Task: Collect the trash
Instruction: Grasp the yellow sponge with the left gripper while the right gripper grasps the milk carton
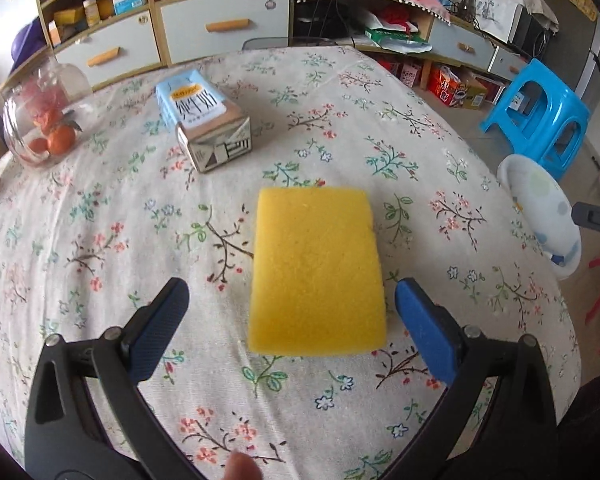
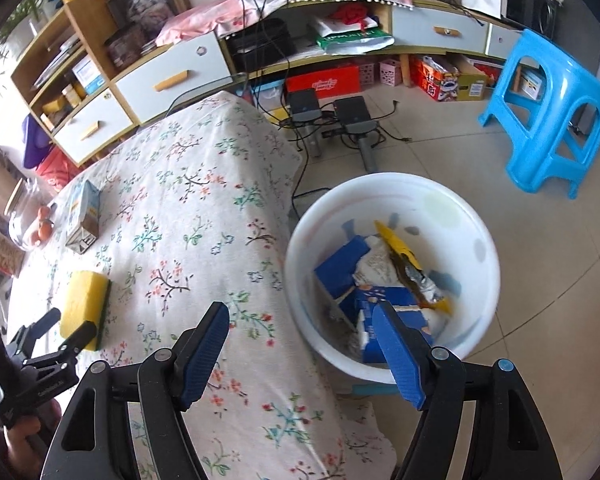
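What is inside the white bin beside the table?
The white bin holds blue cartons, crumpled white paper and a yellow foil wrapper. Anything beneath that pile is covered.

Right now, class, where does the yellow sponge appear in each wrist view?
Left wrist view: sponge at centre, between the open fingers of the left gripper.
Right wrist view: sponge at lower left, on the table.
Shared landmark: the carton lying beyond it.

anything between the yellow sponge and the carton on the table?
Nothing: bare floral tablecloth between sponge and carton, clearest in the left wrist view.
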Motion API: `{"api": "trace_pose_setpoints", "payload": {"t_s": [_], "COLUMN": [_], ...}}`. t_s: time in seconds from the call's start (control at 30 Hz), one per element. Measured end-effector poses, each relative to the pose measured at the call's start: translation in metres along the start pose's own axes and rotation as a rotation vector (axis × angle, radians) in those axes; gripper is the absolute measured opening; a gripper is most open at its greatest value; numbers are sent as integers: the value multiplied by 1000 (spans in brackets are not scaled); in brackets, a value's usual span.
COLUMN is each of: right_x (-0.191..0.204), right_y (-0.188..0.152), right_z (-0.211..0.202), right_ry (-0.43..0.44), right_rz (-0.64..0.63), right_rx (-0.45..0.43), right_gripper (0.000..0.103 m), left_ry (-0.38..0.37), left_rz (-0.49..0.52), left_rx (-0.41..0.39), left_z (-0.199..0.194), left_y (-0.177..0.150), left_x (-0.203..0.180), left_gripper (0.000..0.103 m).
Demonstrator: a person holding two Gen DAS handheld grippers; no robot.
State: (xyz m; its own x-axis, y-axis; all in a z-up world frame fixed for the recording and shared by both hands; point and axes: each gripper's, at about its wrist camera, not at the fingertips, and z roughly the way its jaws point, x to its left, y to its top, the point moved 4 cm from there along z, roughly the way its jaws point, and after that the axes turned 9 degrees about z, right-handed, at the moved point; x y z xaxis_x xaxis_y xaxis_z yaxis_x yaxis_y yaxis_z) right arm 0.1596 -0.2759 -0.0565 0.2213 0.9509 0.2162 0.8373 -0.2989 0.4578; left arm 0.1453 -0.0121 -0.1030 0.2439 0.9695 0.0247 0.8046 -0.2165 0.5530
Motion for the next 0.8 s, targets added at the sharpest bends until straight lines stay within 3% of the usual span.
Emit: {"api": "trace_pose_setpoints", "payload": {"t_s": [0.1,0.2,0.23,0.27,0.4,0.63,0.8], "right_x": [10,22,25,30,50,95,140], "right_y": [1,3,3,3,5,1,-7], "right_z": [1,-1,-1,-2,1,14,32], "right_ry": [0,5,6,8,22,46,34], "right_rz": [-15,-30,-33,-36,-47,-78,-170], "right_rx": [-4,-14,-17,-21,-29,-26,-19], "right_gripper": [76,76,76,76,76,76,76], "left_ry": [-6,-44,-60,-92,-137,-69,-9], "left_rz": [-13,-12,-8,-6,-49,-176,-244], "left_rx": [-15,-29,-34,-36,-42,-91,-113], "left_z": [-1,-4,-5,-7,-19,-56,-74], "left_y": [0,1,1,1,0,-6,-17], "left_x": [2,1,1,0,11,62,103], "left_gripper": [101,78,62,58,55,55,55]}}
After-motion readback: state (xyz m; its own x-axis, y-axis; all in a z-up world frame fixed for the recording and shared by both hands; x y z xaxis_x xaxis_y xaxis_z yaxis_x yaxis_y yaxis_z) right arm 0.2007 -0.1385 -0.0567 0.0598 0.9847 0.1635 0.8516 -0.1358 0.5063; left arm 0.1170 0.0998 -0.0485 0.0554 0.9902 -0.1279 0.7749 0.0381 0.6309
